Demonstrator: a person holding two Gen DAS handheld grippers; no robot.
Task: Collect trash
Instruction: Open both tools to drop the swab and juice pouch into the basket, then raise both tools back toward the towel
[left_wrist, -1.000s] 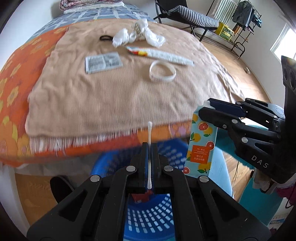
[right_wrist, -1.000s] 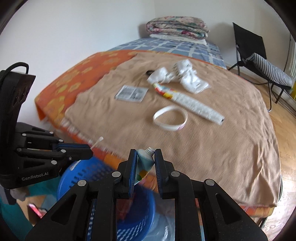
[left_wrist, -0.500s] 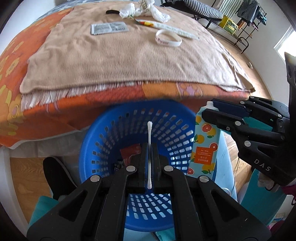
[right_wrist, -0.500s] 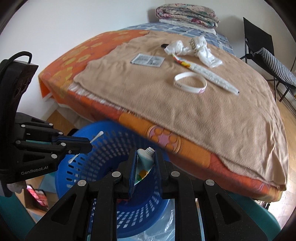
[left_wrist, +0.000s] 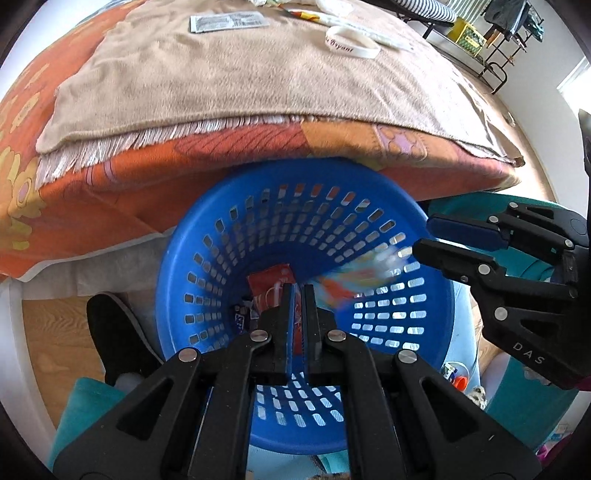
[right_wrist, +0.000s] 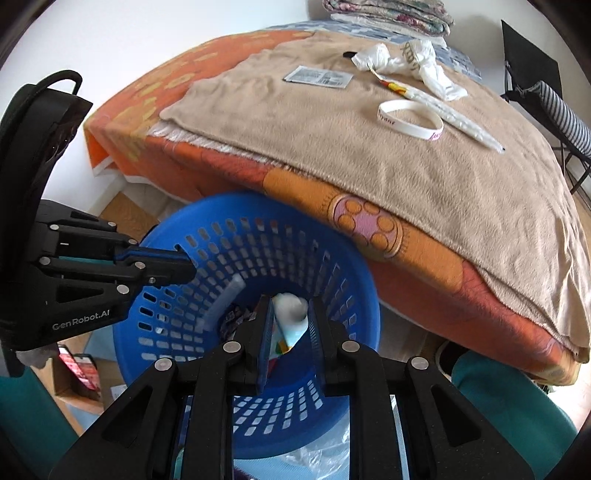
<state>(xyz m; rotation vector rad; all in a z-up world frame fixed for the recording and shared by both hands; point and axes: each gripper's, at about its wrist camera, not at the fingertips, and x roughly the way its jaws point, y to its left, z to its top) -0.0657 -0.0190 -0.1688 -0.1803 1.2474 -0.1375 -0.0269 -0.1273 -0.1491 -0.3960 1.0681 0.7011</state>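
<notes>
You held both tools over the blue basket (left_wrist: 303, 206), pointing down into it from either side. Your left tool (left_wrist: 298, 291) had its fingers parted only narrowly, with nothing between them; a blurred swab (right_wrist: 221, 299) hung in the air inside the basket just below it. Your right tool (right_wrist: 291, 314) stood wider open — the tube (right_wrist: 291, 321) sat loose between its fingers, touching neither that I could tell, blurred in the left view. A red wrapper (left_wrist: 269, 284) lay at the basket's bottom. On the bed (right_wrist: 369, 147) lay a wristband (right_wrist: 410, 120) and a packet (right_wrist: 317, 76).
</notes>
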